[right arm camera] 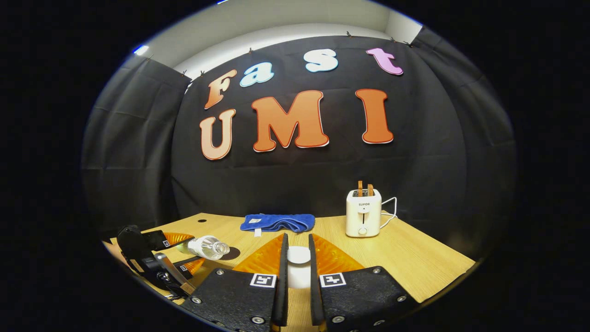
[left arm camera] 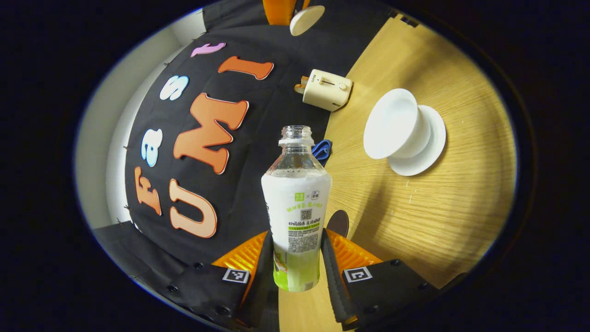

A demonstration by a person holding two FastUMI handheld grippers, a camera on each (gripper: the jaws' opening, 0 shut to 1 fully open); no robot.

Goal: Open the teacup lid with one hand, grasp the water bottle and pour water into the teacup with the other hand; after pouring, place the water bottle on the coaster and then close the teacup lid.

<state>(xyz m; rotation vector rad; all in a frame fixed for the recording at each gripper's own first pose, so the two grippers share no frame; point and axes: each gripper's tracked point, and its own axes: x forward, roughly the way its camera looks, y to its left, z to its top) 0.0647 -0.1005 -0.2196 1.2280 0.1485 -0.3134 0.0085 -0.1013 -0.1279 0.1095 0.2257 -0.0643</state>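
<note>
My left gripper (left arm camera: 297, 235) is shut on a clear, uncapped water bottle (left arm camera: 296, 203) with a white and green label. In the right gripper view the bottle (right arm camera: 207, 247) lies tipped on its side in that gripper (right arm camera: 177, 256), mouth pointing right, above a dark round coaster (right arm camera: 233, 253). The white teacup (left arm camera: 396, 124) stands open on its saucer (left arm camera: 433, 143), apart from the bottle's mouth. My right gripper (right arm camera: 297, 237) is shut on the white lid (right arm camera: 298, 255), held up off the table. The lid (left arm camera: 306, 19) also shows at the top of the left gripper view. The coaster (left arm camera: 338, 222) lies just beyond the left fingers.
A cream toaster (right arm camera: 363, 213) with toast in its slots stands at the back right of the wooden table (right arm camera: 415, 258), with its cord behind it. A folded blue cloth (right arm camera: 278, 222) lies at the back middle. Black cloth walls close the booth.
</note>
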